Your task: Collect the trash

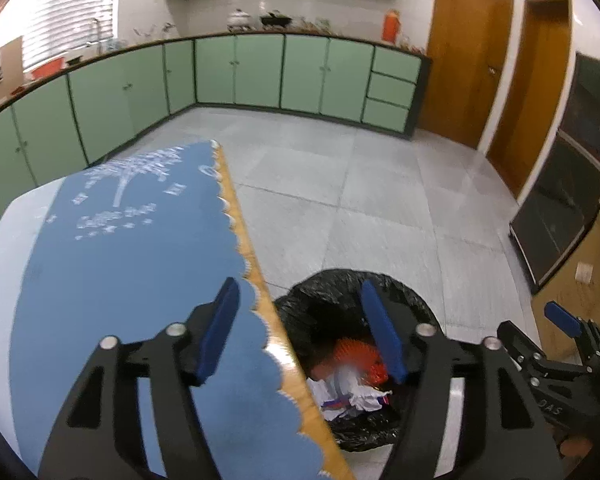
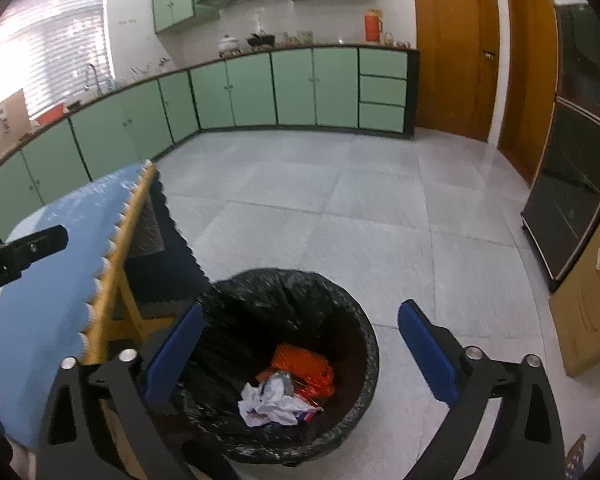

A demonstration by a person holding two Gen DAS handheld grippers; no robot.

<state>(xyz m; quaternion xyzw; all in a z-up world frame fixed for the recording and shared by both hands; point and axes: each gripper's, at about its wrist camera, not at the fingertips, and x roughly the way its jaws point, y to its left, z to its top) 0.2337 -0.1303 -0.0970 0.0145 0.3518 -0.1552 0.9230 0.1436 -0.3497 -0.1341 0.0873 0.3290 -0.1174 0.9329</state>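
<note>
Over the bin beside the counter (image 1: pixel 112 264): both tongs spread wide, nothing between the pads, trash already down in the liner.

Left tongs (image 1: pixel 300 330) straddling the counter's scalloped blue edge and the bin mouth, jaws apart and empty; right tongs (image 2: pixel 300 350) likewise apart and empty, centred above the black-lined bin (image 2: pixel 364 344) on the tiled floor (image 2: pixel 340 216). At the bottom, a crumpled white wrapper (image 2: pixel 274 406) touching a creased orange foil packet (image 2: pixel 308 366). Judged light, soft and crushable, the foil probably slick, none of it fragile; best pinched across a raised fold or bunched corner rather than a flat face. Thin, loose bin liner likely to snag or lift if caught by the pads.
</note>
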